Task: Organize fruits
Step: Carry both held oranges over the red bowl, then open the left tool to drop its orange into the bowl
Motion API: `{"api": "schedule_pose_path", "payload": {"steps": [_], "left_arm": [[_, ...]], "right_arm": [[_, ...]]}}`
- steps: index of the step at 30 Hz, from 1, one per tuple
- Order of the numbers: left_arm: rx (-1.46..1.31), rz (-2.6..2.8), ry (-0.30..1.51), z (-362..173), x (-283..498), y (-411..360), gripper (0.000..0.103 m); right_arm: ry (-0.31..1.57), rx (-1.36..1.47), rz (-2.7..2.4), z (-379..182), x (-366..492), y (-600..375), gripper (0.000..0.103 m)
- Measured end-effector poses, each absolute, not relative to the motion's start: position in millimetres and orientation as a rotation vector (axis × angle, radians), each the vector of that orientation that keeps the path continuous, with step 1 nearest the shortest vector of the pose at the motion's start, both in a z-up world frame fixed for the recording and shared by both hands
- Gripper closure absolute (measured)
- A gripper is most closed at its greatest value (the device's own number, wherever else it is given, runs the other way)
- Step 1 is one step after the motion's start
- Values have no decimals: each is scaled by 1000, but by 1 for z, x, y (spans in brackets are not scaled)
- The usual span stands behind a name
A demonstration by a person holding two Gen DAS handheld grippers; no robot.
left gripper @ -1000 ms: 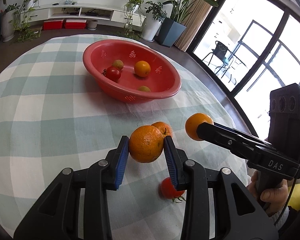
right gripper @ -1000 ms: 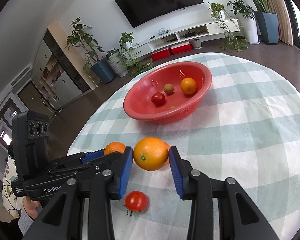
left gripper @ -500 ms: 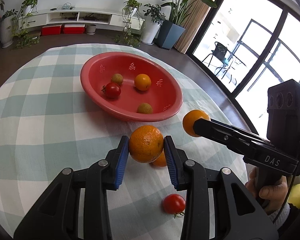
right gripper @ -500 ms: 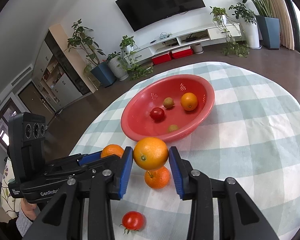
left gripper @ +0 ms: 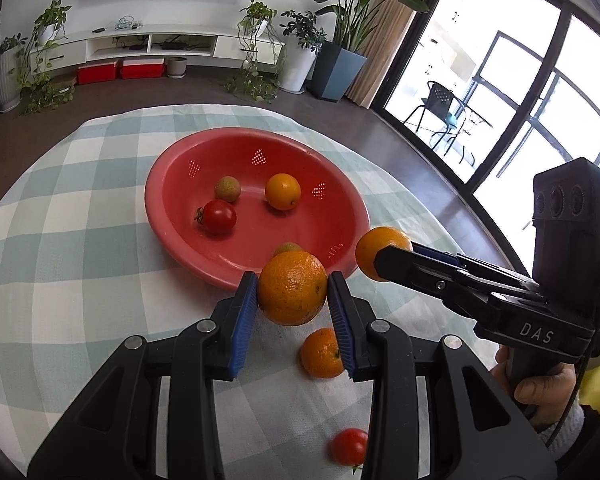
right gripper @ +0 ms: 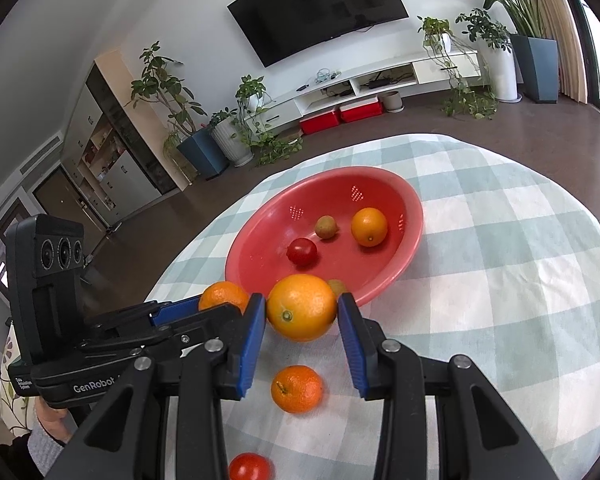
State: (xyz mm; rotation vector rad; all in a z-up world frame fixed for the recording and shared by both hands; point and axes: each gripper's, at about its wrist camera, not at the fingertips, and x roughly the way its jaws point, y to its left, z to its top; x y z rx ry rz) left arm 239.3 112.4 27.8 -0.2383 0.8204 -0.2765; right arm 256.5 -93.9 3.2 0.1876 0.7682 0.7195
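While the two oranges were low over the table a second ago, both have since been lifted and carried forward, so the red bowl (left gripper: 352,216) now lies just ahead of each hand-held gripper instead of well beyond it. The left hand-held gripper (left gripper: 293,294) is closed tight on a rough-skinned orange (left gripper: 292,288), its blue pads pressing either side. To its right, the right hand-held gripper (right gripper: 302,312) clamps a smoother orange (right gripper: 302,307) the same way. Both fruits hang close to the bowl's near rim, not yet over its hollow.

Inside the bowl sit a tomato (left gripper: 219,216), a small orange (left gripper: 283,191) and two greenish fruits. Below and behind the left jaws, a mandarin (left gripper: 322,353) and a second tomato (left gripper: 349,446) remain on the checked cloth. The job looks roughly half done: these two oranges probably need only a short forward reach and a release, then two more pickups.
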Motion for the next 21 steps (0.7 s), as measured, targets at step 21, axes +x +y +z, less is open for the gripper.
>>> {"api": "schedule_pose_path", "payload": {"steps": [21], "left_arm": [[-198, -266, 837, 18, 273, 112, 70]], "right_arm": [[778, 128, 714, -2, 288, -75, 63]]}}
